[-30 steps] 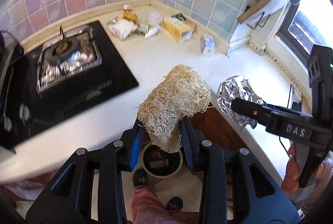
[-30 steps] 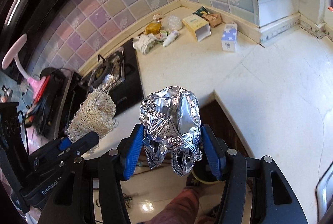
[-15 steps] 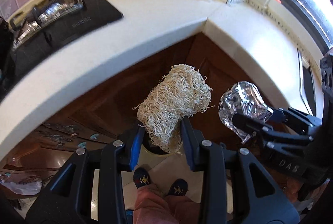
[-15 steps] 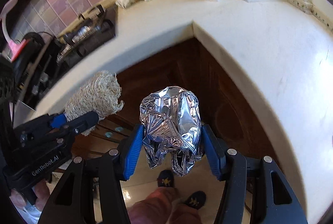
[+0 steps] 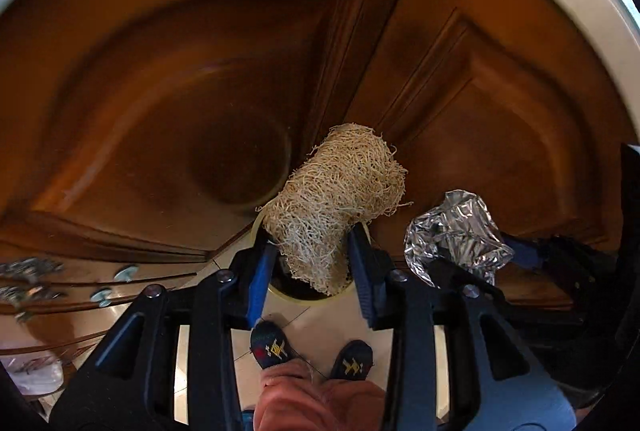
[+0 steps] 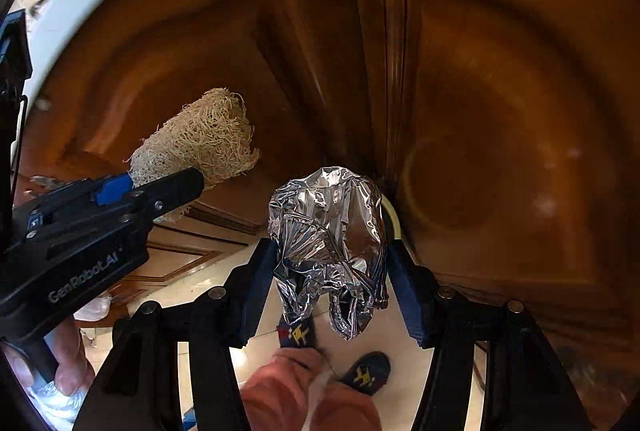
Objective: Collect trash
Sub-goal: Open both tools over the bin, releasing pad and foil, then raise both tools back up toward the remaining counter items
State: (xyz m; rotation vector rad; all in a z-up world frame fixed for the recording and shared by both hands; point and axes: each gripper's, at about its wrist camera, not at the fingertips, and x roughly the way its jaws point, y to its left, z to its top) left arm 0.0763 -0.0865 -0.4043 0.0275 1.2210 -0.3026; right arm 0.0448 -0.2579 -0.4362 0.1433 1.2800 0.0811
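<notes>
Dark wooden cabinet doors [image 5: 180, 79] fill most of what both your cameras see, with the pale edge of the bench [image 5: 596, 19] curving along the top and glossy floor tiles [image 5: 312, 323] below. Your left claw [image 5: 312, 263] is clamped on a straw-coloured loofah scrubber [image 5: 336, 199], whose frayed top sticks up past the blue pads. Directly beneath it sits a round bin with a yellowish rim [image 5: 280, 295], partly hidden by the loofah. Your right claw [image 6: 332, 267] is squeezing a crumpled ball of aluminium foil [image 6: 328, 231], held just beside the loofah, to its right and apart from it. A curve of the same yellow rim shows behind the foil. Your patterned slippers [image 5: 272, 347] stand on the tiles near the bin.
</notes>
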